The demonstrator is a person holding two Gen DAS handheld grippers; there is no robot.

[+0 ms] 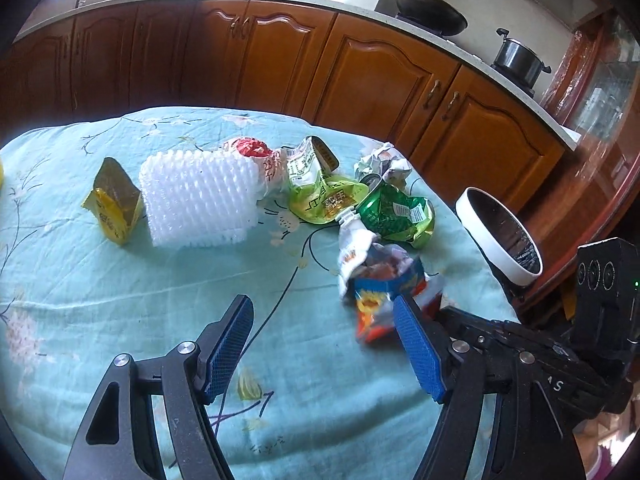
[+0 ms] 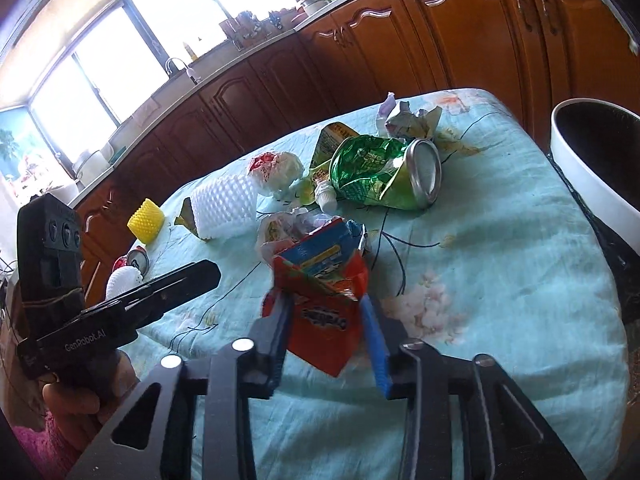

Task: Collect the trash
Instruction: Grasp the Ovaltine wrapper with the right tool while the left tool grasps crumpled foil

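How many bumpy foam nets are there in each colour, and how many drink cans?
White foam nets: 2
Yellow foam net: 1
Drink cans: 2
Total: 5

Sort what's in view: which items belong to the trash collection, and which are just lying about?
Job: orange snack bag, crushed green can, crumpled paper, white foam net, yellow packet, white bin.
Lying about: wok, lidded pot, cupboards, floral tablecloth.
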